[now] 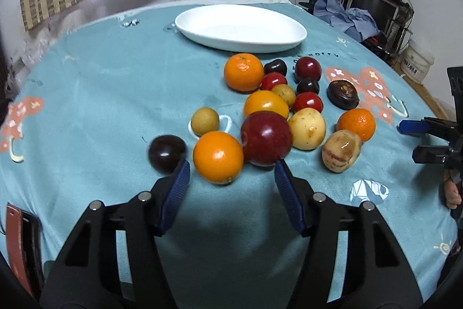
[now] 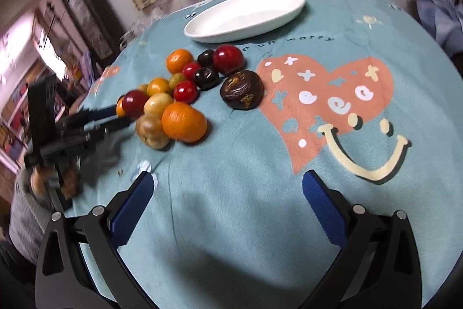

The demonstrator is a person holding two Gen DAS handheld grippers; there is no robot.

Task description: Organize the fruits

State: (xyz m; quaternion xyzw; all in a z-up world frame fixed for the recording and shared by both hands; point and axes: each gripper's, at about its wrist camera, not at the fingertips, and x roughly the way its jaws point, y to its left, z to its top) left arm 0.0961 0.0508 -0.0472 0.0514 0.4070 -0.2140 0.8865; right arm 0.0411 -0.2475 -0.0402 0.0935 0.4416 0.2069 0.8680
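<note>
Left tongs (image 1: 232, 168) gape around the orange (image 1: 218, 157); right tongs (image 2: 228, 184) spread, fruit well ahead.

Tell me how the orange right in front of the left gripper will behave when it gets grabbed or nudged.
The orange looks round, so a nudge would likely roll it into the red apple beside it. Its skin seems glossy, perhaps slippery against the left gripper pads. It appears firm, probably tolerating a solid squeeze.
</note>
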